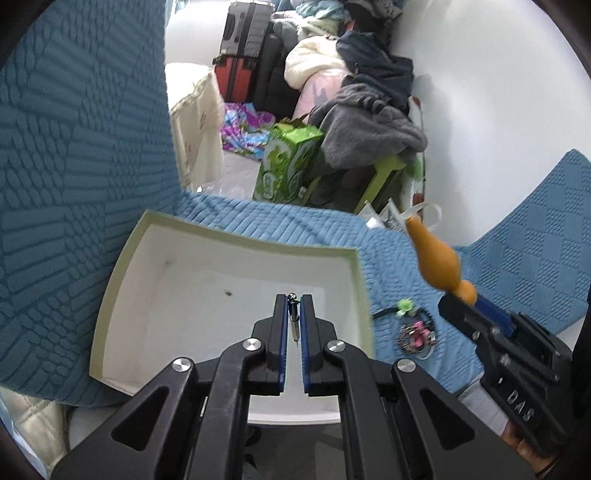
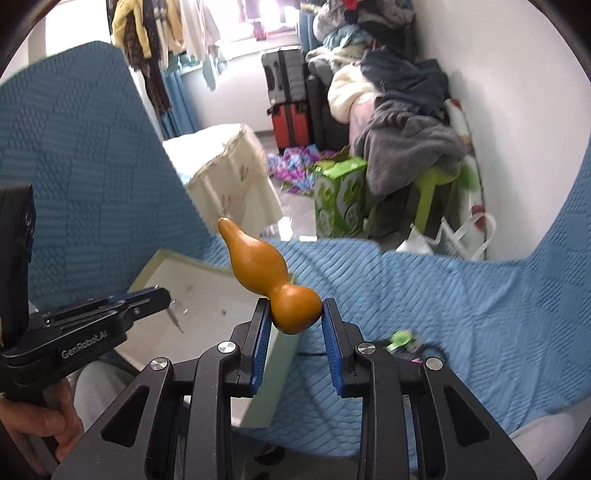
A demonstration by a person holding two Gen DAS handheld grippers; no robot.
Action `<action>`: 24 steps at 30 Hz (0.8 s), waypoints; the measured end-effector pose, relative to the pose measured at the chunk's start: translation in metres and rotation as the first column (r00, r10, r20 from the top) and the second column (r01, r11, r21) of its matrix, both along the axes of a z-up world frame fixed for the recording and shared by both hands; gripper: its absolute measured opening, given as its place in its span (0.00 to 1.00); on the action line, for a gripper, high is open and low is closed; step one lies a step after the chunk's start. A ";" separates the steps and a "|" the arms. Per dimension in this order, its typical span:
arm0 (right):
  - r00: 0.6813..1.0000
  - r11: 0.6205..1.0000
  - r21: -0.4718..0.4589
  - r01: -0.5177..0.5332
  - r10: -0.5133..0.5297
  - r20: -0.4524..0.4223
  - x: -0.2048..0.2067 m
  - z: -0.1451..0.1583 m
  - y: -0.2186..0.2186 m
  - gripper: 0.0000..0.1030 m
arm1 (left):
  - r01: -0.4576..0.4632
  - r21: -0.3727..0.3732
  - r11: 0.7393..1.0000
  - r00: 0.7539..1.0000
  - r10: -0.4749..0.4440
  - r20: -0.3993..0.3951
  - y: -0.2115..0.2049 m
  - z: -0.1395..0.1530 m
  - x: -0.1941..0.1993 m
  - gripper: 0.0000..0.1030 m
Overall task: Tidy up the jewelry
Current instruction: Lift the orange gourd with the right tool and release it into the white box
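1. A small metal pin (image 1: 293, 314) is clamped in the left gripper (image 1: 294, 299) over the white box (image 1: 236, 236).
2. An orange gourd charm (image 2: 273, 280) is pinched in the right gripper (image 2: 295, 314) beside the box.
3. Both should be lowered inside before release.

**Clutter along the far wall**

A blue textured sofa cover (image 2: 424, 295) fills the foreground. Beyond it, a grey suitcase (image 2: 284, 75) stands on top of a red suitcase (image 2: 291, 123). Beside them a heap of clothes and blankets (image 2: 399, 110) leans against the white wall (image 2: 517, 92), with a grey fleece (image 1: 369, 125) draped over a lime-green stool (image 2: 432, 184). A green printed carton (image 1: 288, 162) sits on the floor just beside the stool, near crumpled purple-and-blue cloth (image 1: 243, 125). A cream fringed cover (image 2: 229, 173) drapes low furniture. Garments (image 2: 155, 33) hang by the window.
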State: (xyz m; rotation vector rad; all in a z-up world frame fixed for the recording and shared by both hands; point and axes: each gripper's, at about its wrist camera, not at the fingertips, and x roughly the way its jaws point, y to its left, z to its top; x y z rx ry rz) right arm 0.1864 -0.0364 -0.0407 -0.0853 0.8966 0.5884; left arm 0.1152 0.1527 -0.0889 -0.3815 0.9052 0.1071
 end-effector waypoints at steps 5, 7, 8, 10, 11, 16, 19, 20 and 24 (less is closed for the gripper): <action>0.998 0.999 -0.026 -0.046 0.045 -0.051 -0.009 -0.028 0.023 0.24 | -0.004 0.011 1.000 0.999 0.005 -0.045 0.014 -0.025 -0.001 0.05; 0.996 0.997 -0.042 -0.064 0.061 -0.064 -0.014 -0.039 0.029 0.24 | -0.002 0.008 1.000 0.998 0.002 -0.064 0.017 -0.034 -0.003 0.05; 0.995 0.996 -0.051 -0.070 0.066 -0.068 -0.016 -0.042 0.032 0.24 | -0.001 0.006 1.000 0.997 0.002 -0.073 0.018 -0.038 -0.004 0.05; 0.995 0.995 -0.062 -0.079 0.074 -0.071 -0.017 -0.049 0.034 0.25 | -0.002 0.010 1.000 0.997 0.003 -0.078 0.018 -0.041 -0.005 0.05; 0.994 0.995 -0.066 -0.081 0.076 -0.075 -0.018 -0.051 0.035 0.25 | 0.001 0.014 1.000 0.997 0.000 -0.078 0.017 -0.041 -0.007 0.05; 0.994 0.995 -0.055 -0.087 0.083 -0.066 -0.017 -0.043 0.033 0.25 | 0.004 0.022 1.000 0.998 -0.003 -0.063 0.015 -0.034 -0.012 0.06; 0.993 0.994 -0.030 -0.102 0.100 -0.055 -0.016 -0.033 0.031 0.27 | 0.004 0.044 0.999 0.998 -0.001 -0.057 0.012 -0.026 -0.008 0.07; 0.994 0.994 -0.027 -0.103 0.102 -0.047 -0.016 -0.029 0.029 0.32 | 0.007 0.051 0.999 0.998 -0.004 -0.055 0.011 -0.022 -0.008 0.10; 0.995 0.995 0.015 -0.099 0.099 -0.006 -0.013 -0.001 0.013 0.37 | -0.015 0.079 0.997 1.000 0.015 -0.009 0.006 0.004 -0.015 0.54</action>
